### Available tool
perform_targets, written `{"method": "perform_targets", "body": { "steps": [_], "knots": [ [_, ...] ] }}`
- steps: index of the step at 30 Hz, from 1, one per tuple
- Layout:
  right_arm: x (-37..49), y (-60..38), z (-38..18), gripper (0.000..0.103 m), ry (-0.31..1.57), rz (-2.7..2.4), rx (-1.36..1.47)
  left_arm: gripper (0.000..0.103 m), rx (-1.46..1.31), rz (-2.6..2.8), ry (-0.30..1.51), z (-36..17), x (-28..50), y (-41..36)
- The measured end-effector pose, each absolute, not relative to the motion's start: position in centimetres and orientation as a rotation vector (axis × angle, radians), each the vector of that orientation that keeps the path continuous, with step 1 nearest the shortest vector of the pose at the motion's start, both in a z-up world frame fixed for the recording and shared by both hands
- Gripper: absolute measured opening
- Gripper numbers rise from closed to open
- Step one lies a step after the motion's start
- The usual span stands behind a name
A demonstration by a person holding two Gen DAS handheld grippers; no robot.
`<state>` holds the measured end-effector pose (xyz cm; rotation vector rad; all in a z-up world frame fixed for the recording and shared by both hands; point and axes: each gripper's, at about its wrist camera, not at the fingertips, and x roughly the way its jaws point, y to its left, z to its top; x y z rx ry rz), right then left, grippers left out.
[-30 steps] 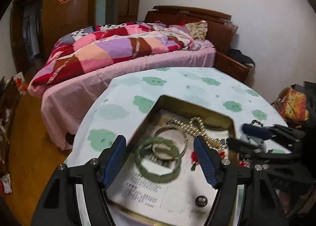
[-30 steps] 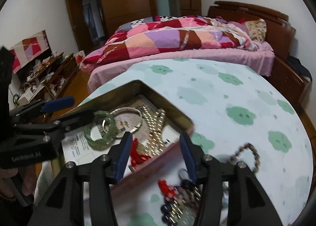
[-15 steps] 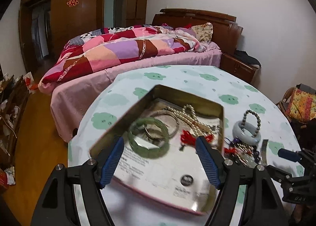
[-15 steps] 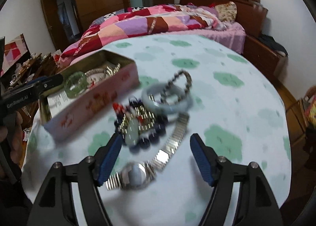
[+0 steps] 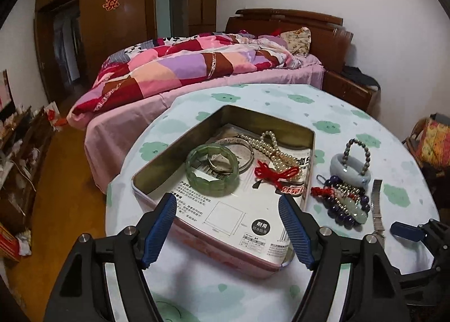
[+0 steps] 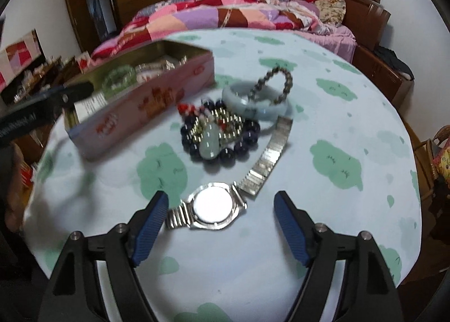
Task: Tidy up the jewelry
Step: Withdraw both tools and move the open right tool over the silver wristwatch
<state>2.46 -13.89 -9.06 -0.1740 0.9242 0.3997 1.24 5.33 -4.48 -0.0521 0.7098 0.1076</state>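
Here, the right gripper (image 6: 220, 226), jaws spread and empty, hovers over the wristwatch (image 6: 215, 206) lying between its tips; next it likely must clamp the case and carry it left to the tin (image 6: 146, 99).

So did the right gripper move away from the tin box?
Yes. The right gripper was over the tin box's edge; now the box sits far off to its left, and its open fingers flank the wristwatch.
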Motion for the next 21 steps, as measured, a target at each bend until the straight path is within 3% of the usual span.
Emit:
{"method": "perform_targets", "body": {
  "steps": [1,4,8,12,14,21],
  "knots": [
    [2.5,-14.2,-9.2,0.074,0.928,0.406,-0.162,0.075,-0.056,0.101,0.709,-4.4,1.3,5.3],
    [2.9,-15.6,-9.1,0.052,0.910,0.379,-0.136,0.075,-0.051,0.091,0.695,-4.1,1.0,5.0],
    [3.8,-17.6,-9.0,0.039,0.904,0.342,-0.077,0.075,-0.030,0.076,0.669,-3.6,0.7,4.3],
    [3.9,-18.1,-8.9,0.038,0.895,0.352,-0.046,0.075,0.002,0.051,0.663,-3.6,0.6,3.2],
    [4.0,-18.4,-8.8,0.045,0.894,0.369,0.001,0.075,0.012,0.037,0.668,-3.7,0.7,2.6],
    [3.6,-16.5,-9.1,0.054,0.858,0.343,-0.085,0.075,0.054,-0.009,0.665,-3.5,0.7,0.9]
  ]
}}
